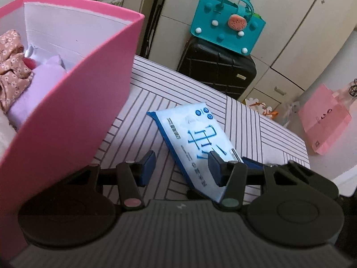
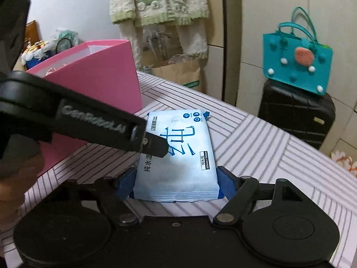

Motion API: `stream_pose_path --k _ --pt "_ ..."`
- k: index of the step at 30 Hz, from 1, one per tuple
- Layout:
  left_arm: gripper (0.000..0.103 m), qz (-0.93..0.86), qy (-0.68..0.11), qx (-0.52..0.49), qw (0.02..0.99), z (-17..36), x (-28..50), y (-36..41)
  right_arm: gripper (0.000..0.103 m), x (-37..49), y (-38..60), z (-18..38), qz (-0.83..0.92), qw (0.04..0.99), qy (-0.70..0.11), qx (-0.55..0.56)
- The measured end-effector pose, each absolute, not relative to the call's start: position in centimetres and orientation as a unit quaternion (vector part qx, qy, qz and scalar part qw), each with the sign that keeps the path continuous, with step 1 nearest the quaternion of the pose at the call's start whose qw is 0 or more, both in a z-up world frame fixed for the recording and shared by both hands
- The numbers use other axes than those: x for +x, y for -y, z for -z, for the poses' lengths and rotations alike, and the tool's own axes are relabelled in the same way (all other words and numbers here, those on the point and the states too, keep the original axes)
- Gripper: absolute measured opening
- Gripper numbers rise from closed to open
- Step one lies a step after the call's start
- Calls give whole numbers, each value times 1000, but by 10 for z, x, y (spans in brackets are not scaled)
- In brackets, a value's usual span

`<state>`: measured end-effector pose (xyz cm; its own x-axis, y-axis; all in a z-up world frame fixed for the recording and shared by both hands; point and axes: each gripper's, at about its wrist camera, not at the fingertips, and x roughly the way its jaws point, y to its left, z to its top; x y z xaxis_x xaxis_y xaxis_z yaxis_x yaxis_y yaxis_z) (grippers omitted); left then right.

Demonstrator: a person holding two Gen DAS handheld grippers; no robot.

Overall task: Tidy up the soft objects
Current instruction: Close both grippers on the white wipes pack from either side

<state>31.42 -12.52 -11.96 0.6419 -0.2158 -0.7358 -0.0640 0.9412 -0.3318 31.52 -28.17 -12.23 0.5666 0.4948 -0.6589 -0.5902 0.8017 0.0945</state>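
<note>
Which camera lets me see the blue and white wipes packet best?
The right wrist view: the wipes packet lies almost whole between the right gripper's fingers, with only part of its print covered by the left gripper. In the left wrist view the same packet lies slanted, its near end behind a finger.

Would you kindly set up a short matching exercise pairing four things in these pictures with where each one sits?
Things:
1. wipes pack
2. lilac cloth
3. teal bag
4. fleece top

Places:
A. on the black suitcase
B. hanging on the wall
C. flat on the striped table
D. inside the pink box

Pairs: 1-C, 2-D, 3-A, 4-B
</note>
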Motion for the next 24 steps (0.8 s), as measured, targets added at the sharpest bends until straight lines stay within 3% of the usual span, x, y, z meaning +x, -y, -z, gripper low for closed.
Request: stream_pose_path --k 8,10,13,18,24 --pt "48 50 -418 -150 895 120 306 132 81 296 290 117 -281 876 -391 -10" --pt "38 64 -424 -135 893 120 302 135 82 292 289 118 -286 874 -393 -12" --pt "34 79 -422 -119 895 119 295 139 83 290 286 119 -297 870 -391 -33" --pt "33 79 -418 -123 896 122 295 137 86 296 287 121 -309 872 -377 -50" --pt "38 82 -432 -132 888 120 295 137 74 293 285 120 -307 874 -372 -53"
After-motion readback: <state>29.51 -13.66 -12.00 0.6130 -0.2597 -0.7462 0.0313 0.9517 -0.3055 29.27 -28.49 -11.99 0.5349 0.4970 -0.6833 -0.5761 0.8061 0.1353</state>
